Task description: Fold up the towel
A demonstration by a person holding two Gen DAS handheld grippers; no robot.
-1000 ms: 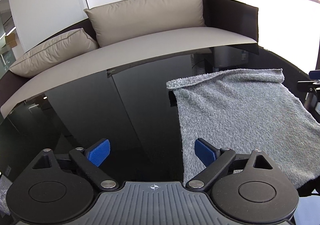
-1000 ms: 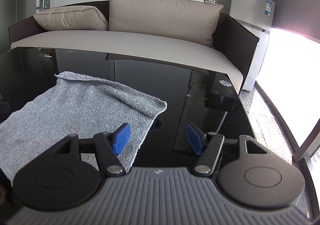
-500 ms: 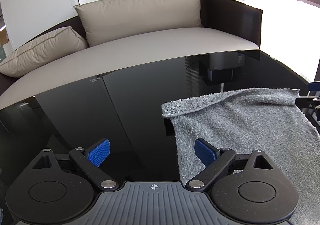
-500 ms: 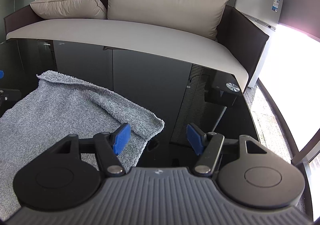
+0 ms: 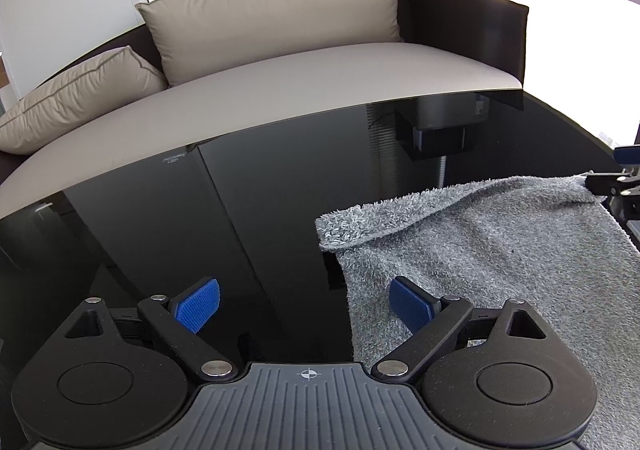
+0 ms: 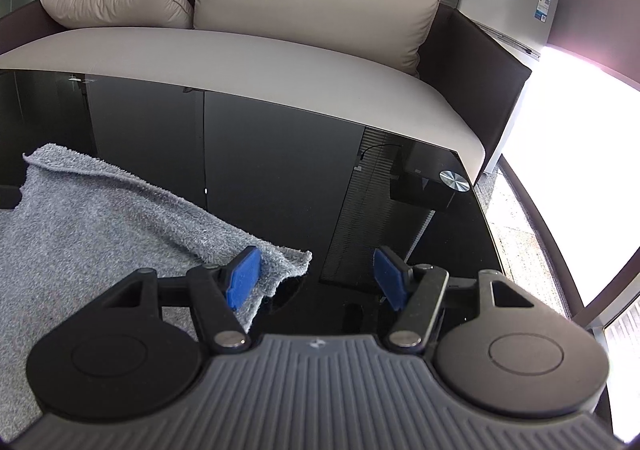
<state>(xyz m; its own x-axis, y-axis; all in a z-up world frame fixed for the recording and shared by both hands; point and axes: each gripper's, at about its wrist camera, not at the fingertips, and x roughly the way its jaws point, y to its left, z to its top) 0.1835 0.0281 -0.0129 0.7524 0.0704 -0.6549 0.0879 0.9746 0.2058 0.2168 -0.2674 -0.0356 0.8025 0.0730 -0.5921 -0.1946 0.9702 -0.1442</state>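
Towel (image 5: 500,250), grey and fluffy, lies spread on a shiny black table (image 5: 200,230), and it fills the lower right of the left wrist view. In the right wrist view the same towel (image 6: 100,234) fills the lower left of the frame. Its far edge is rolled up a little into a soft ridge. The left gripper (image 5: 306,308) has its two blue pads far apart, and nothing is between them but bare table. Its right pad (image 5: 410,308) is over the towel's left edge, while its left pad (image 5: 199,304) is over the dark table. The right gripper (image 6: 316,284) has its jaws apart too, though not as wide. Its left pad (image 6: 243,279) sits right by the towel's near corner, and I cannot tell if it touches the cloth. Its right pad (image 6: 389,284) is over the bare table. Neither gripper has hold of anything. At the right edge of the left wrist view, a bit of the other gripper peeks in by the towel's far corner. Behind the table is a sofa (image 5: 320,70) with tan cushions (image 5: 276,10), across the top of both views.
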